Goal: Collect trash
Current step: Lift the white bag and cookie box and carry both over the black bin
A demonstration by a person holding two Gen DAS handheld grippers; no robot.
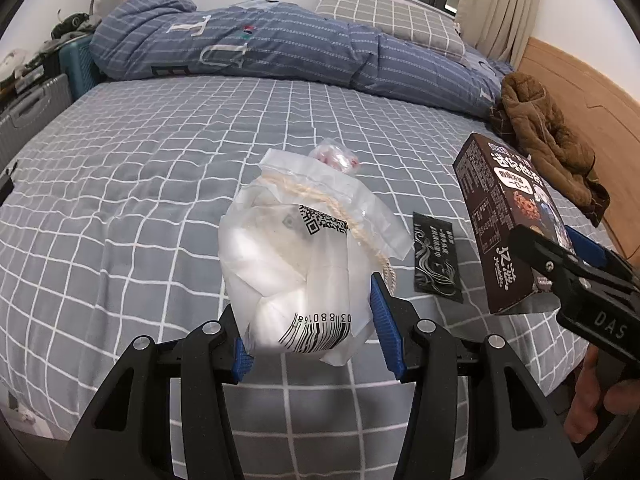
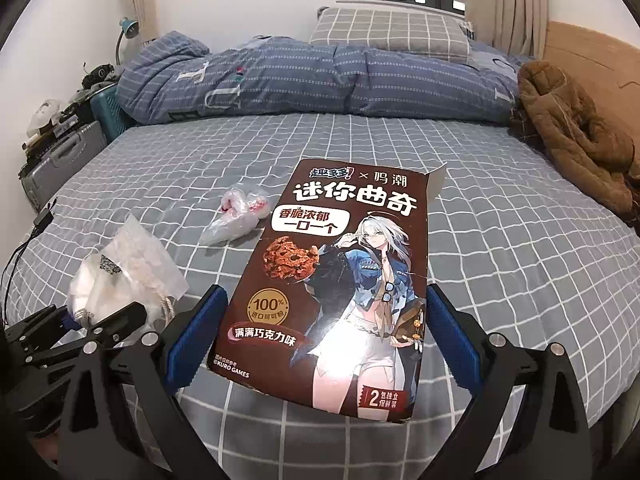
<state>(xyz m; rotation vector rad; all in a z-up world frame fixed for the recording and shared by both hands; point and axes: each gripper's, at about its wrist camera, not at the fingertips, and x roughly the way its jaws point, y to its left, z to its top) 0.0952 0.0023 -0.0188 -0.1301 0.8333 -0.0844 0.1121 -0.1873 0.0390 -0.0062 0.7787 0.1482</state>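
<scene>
L claw point(image 1: 312, 336) clamps plastic bag point(image 1: 304, 256), R claw point(image 2: 324, 332) clamps cookie box point(image 2: 336, 280); long axes point away.

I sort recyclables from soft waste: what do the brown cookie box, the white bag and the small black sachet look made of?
Cookie box: printed paperboard, slightly glossy; its torn top flap shows a pale raw inside. White bag: thin translucent plastic film, crinkled, printed with barcodes, with a cream cord on it. Black sachet: probably foil or plastic laminate, flat, with shiny silver print.

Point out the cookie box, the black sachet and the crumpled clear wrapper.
cookie box point(image 2: 340, 280): right wrist view, front face.
black sachet point(image 1: 436, 256): left wrist view, printed middle.
crumpled clear wrapper point(image 2: 240, 216): right wrist view, centre.
</scene>
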